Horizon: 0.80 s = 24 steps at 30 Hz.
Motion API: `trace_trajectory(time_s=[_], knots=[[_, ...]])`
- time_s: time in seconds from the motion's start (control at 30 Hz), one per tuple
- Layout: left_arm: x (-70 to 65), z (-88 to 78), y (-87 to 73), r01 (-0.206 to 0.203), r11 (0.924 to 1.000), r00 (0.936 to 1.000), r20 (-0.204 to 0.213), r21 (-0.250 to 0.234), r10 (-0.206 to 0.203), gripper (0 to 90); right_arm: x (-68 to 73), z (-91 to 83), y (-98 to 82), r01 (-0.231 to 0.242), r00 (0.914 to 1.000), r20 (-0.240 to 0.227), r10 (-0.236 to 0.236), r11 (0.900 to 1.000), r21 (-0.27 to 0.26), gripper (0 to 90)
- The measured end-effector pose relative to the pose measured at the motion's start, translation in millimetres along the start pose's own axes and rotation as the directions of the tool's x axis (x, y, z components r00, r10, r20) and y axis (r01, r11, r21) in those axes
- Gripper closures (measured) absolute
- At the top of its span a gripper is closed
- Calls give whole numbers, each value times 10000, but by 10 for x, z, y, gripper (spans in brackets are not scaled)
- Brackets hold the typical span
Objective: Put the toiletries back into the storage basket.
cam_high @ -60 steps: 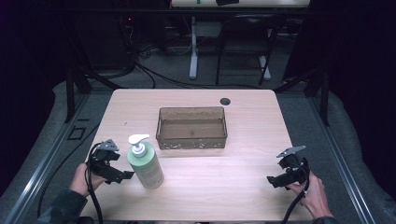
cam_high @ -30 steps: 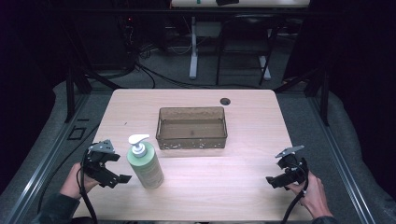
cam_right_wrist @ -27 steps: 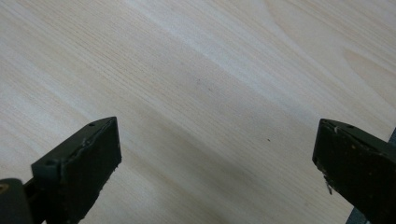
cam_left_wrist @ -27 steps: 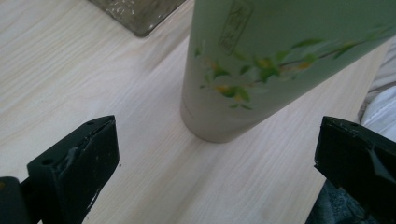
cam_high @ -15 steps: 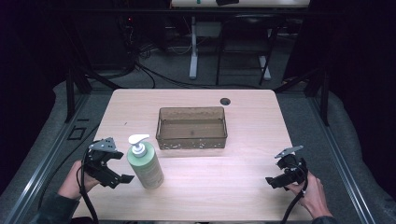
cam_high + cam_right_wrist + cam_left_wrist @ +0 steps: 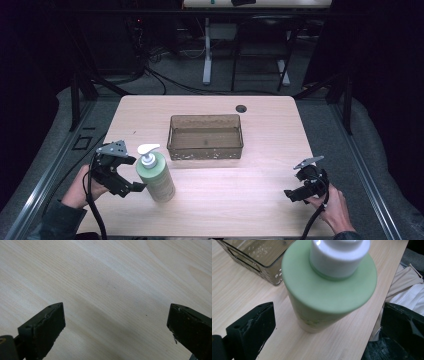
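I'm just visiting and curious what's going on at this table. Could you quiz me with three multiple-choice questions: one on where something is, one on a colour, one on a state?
1. Where does the pump bottle stand?
A. Inside the bin
B. On the table, just beside the left gripper
C. At the table's far edge

2. What colour is the bottle's body?
A. Light green
B. Red
C. Blue

3. How do the left gripper's jaws stand?
A. Clamped on the bottle
C. Clamped on the bin
B. Open, with the bottle between them

Answers:
1. B: in the high view it stands on the wooden table, nearer the person than the clear brown bin.
2. A: the body is light green under a white pump.
3. B: the left gripper view shows a gap on each side of the bottle.
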State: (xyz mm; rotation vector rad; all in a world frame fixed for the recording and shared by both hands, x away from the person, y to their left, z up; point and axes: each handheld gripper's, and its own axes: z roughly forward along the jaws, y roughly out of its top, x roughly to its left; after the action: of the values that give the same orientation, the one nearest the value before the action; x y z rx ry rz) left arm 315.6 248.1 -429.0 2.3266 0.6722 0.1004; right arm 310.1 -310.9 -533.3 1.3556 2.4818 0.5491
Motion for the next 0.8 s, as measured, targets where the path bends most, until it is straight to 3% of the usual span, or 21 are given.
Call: trace_trajectory(time_s=[0.57,0.8], knots=[[-59,-148,483,-799,9967,9968,8,136,799,5,6,1,-9,17,10000,-35,-17,10000,49,13],[-90,-206,648,-973,9945,9952,-26,386,975,81,-1,15,-20,3,10000,-64,-3,10000,94,13]])
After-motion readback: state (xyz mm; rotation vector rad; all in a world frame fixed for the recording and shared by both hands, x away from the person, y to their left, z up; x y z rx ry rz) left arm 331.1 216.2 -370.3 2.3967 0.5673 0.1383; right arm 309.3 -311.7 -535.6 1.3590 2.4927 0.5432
